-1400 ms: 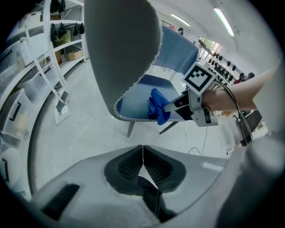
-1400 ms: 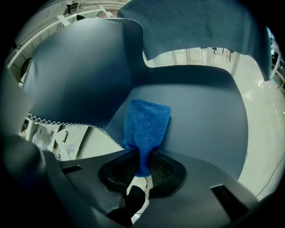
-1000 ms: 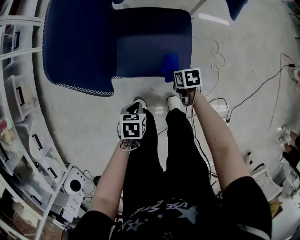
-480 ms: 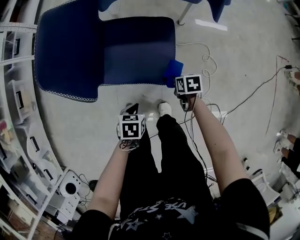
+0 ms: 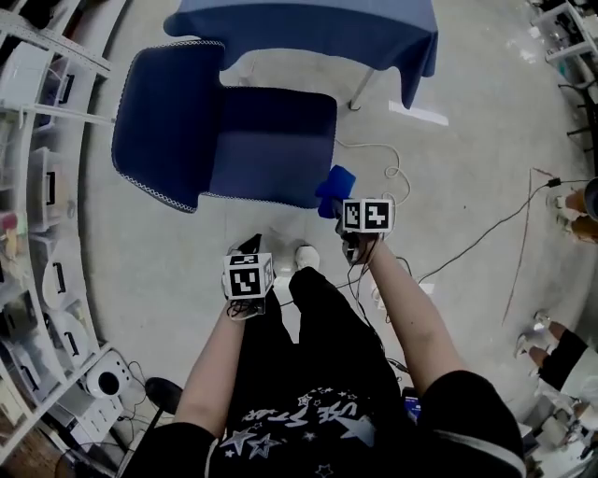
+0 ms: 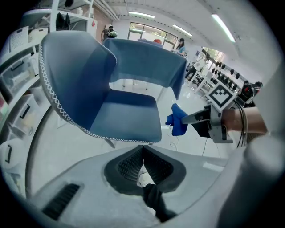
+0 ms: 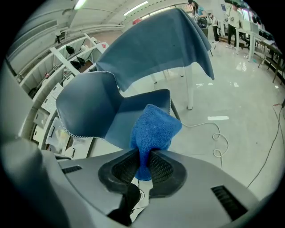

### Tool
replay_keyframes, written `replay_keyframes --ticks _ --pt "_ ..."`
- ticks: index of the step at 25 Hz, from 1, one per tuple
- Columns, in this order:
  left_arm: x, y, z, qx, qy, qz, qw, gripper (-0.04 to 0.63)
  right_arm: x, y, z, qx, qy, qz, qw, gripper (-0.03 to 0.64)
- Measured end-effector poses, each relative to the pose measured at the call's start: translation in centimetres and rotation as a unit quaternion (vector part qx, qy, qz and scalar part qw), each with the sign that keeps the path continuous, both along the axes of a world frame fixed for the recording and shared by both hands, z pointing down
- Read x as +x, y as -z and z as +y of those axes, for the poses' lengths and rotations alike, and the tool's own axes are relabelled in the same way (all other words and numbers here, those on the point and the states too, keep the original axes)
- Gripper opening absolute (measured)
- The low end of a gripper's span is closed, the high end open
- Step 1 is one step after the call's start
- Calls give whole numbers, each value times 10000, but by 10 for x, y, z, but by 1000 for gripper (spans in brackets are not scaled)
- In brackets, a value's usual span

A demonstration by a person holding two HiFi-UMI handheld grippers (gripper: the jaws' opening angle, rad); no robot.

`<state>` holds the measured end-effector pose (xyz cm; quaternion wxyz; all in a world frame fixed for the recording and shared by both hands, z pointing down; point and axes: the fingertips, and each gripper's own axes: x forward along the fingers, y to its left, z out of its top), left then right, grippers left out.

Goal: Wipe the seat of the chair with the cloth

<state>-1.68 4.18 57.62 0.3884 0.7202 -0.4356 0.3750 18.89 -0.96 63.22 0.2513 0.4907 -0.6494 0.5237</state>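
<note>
A dark blue chair (image 5: 224, 140) with a white-stitched rim stands on the floor ahead; its seat (image 5: 271, 145) is bare. The seat (image 6: 127, 115) also fills the left gripper view, and the chair (image 7: 111, 111) lies behind the cloth in the right gripper view. My right gripper (image 5: 344, 207) is shut on a bright blue cloth (image 5: 334, 187), held just off the seat's front right corner. The cloth (image 7: 153, 131) bunches out from between the jaws. My left gripper (image 5: 249, 250) hangs lower, short of the seat's front edge, jaws closed with nothing between them (image 6: 142, 153).
A table draped in a blue cover (image 5: 308, 28) stands behind the chair. White shelving (image 5: 42, 187) curves along the left. White and dark cables (image 5: 392, 177) trail across the grey floor at the right. My legs and shoes (image 5: 306, 257) are below the grippers.
The view has pulled back from the chair, which now sits farther away and higher in the frame. Both grippers stay in front of it, the right one still holding the cloth.
</note>
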Motion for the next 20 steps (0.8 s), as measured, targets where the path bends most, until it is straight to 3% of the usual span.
replay_keyframes --ticks 7,14,20 --pt "-10 51 -9 346 94 88 9993 20 -17 65 -3 493 546 100 9972 55" --pt "-14 95 5 732 -225 304 9966 20 -13 126 9 922 207 208 9953 55" --pt "-46 126 24 968 -466 450 9932 20 -44 172 31 1247 29 317 9917 55"
